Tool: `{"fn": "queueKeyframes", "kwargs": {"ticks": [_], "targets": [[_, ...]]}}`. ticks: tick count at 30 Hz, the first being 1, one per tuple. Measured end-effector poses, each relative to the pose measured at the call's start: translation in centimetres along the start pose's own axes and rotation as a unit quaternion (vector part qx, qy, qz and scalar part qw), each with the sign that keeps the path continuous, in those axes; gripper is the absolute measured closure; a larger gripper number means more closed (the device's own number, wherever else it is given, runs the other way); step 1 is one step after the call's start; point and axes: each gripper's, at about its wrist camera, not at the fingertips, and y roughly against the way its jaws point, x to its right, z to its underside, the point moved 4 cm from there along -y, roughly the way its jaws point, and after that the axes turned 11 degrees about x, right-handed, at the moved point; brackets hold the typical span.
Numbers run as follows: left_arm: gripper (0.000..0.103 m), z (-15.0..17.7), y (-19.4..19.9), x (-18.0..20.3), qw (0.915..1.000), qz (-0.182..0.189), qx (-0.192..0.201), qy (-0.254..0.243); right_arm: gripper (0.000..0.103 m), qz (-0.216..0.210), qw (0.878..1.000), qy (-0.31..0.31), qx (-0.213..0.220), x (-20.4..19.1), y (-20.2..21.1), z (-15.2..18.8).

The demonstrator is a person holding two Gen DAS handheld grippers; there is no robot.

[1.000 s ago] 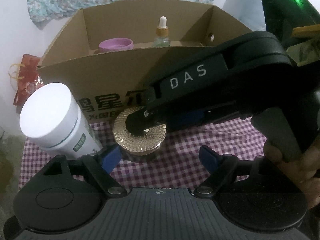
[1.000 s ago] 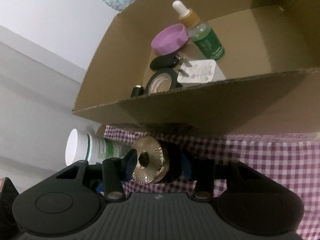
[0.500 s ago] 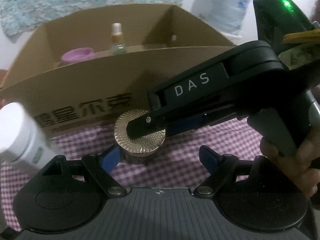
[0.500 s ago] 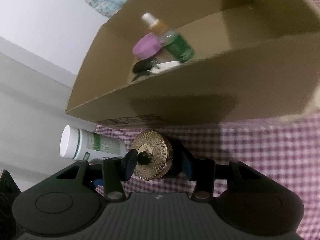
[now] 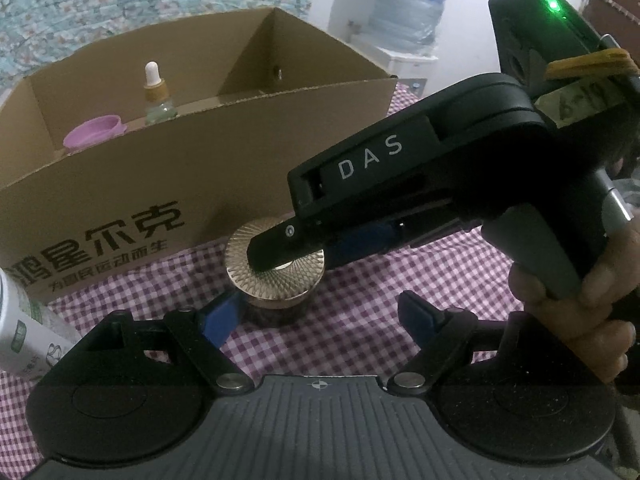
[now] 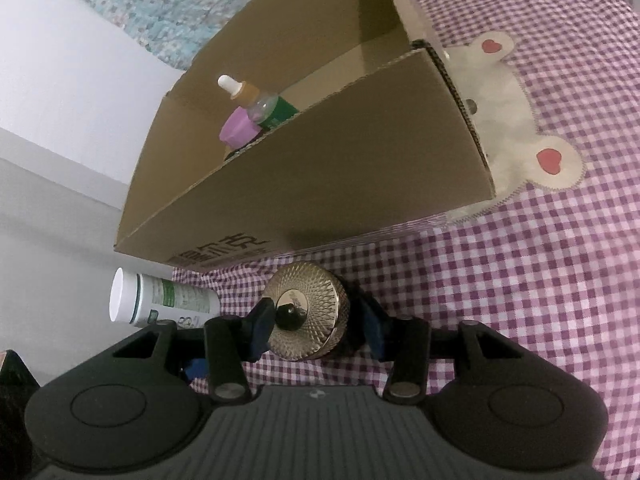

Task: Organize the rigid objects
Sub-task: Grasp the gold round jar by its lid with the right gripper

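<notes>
so the right gripper is clamped on the gold-lidded jar and has swung it right along the cardboard box; white bottle now off to its left; left gripper jaws apart, empty; drop-in looks next.

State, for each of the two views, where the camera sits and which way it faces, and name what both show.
Left wrist: on the left gripper, facing the box; the right gripper and a hand show.
Right wrist: on the right gripper, shut on the gold-lidded jar, facing the box.
Shared: jar, box, dropper bottle, checked cloth.
</notes>
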Motion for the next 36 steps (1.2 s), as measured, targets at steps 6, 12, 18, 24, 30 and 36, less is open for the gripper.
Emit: {"fn": "queueKeyframes", "kwargs": {"ticks": [6, 12, 18, 24, 30, 36], "targets": [[0.019, -0.4, 0.3, -0.3, 0.9999, -0.007, 0.011, -0.005, 0.052, -0.001, 1.000, -0.012, 0.007, 0.3, 0.3, 0.2], [0.019, -0.9, 0.3, -0.7, 0.9997, -0.020, 0.016, -0.005, 0.052, -0.001, 0.999, -0.026, 0.022, 1.1, 1.5, -0.2], [0.024, -1.0, -0.9, -1.7, 0.9994, -0.034, 0.009, 0.007, 0.052, 0.001, 0.999, -0.029, 0.018, 1.3, 1.2, -0.1], [0.038, -1.0, -2.2, -2.7, 0.9989, -0.041, -0.004, 0.021, 0.052, 0.005, 0.999, -0.032, 0.008, 1.0, 0.0, 0.3], [0.040, -0.8, -3.2, -2.9, 0.9988, -0.032, -0.015, 0.035, 0.051, -0.004, 0.999, -0.041, 0.002, 1.2, -0.6, 0.6], [0.041, -0.8, -3.2, -2.9, 0.9986, -0.031, -0.012, 0.041, 0.049, -0.004, 0.999, -0.044, 0.004, 1.3, -0.7, 0.5]]}}
